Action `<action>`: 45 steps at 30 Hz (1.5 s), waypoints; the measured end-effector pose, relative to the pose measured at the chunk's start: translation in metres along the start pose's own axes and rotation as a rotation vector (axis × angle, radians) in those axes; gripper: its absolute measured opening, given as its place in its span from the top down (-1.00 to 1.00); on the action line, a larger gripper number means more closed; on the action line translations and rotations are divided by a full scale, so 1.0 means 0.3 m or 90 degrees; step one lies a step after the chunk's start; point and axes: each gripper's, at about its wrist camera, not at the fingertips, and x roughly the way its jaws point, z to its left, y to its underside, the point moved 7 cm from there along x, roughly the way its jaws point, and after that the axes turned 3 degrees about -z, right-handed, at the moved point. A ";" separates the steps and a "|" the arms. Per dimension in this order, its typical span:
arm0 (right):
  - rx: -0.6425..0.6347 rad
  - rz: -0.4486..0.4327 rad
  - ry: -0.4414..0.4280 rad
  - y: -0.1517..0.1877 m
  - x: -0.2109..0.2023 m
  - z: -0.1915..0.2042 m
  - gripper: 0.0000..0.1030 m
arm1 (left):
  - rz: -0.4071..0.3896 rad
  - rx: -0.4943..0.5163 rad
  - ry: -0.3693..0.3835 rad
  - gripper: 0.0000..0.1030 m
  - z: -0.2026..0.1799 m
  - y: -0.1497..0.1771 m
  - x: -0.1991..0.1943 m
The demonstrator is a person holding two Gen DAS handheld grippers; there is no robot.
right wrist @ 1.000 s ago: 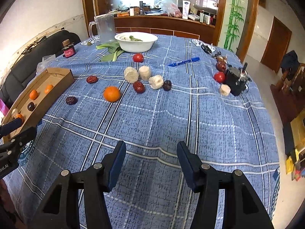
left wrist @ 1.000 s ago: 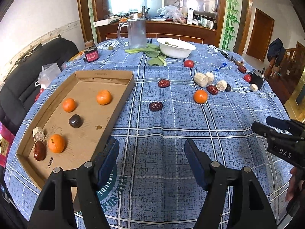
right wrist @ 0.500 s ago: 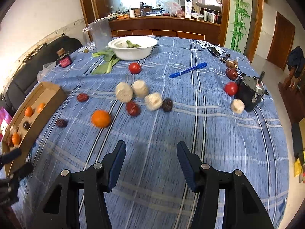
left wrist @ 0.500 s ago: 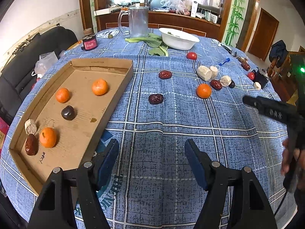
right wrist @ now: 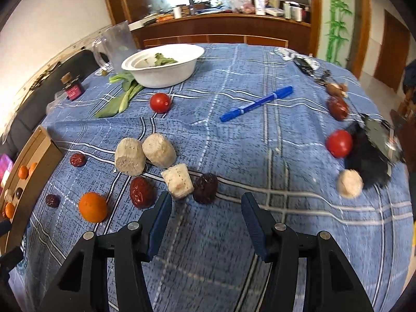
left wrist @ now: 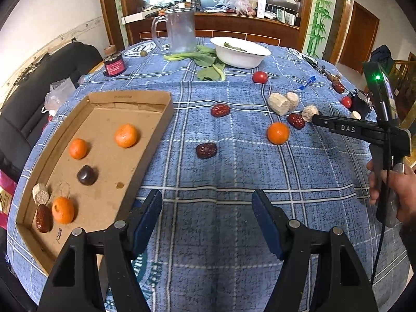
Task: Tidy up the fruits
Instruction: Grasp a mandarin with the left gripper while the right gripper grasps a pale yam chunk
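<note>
While my left gripper hangs spread and empty over the blue cloth of the bench, the cardboard tray lies just to its left holding three oranges, a dark fruit, a red date and a pale chunk. A loose orange and a date sit farther out on the cloth; my right hand shows at the edge.

In the right wrist view, my right gripper is also spread and empty, close before a pale chunk and a dark date, with a red date and the orange to the left.
</note>
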 end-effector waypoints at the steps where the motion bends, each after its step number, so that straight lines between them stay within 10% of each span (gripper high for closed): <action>1: -0.008 -0.003 -0.011 -0.004 0.004 0.002 -0.14 | 0.002 0.002 0.001 -0.37 -0.007 -0.003 0.004; 11: -0.091 -0.002 -0.076 -0.006 0.018 0.013 -0.12 | 0.025 0.014 0.008 -0.37 -0.066 -0.021 0.049; 19: -0.141 -0.005 -0.099 -0.012 0.038 0.046 0.26 | 0.033 0.016 0.015 -0.37 -0.121 -0.079 0.101; 36: -0.036 0.012 -0.084 0.110 -0.090 -0.043 0.24 | 0.057 0.027 0.040 -0.35 -0.286 -0.189 0.360; 45: -0.034 0.012 -0.097 0.064 -0.087 -0.015 0.00 | 0.026 0.054 0.061 0.41 -0.294 -0.201 0.352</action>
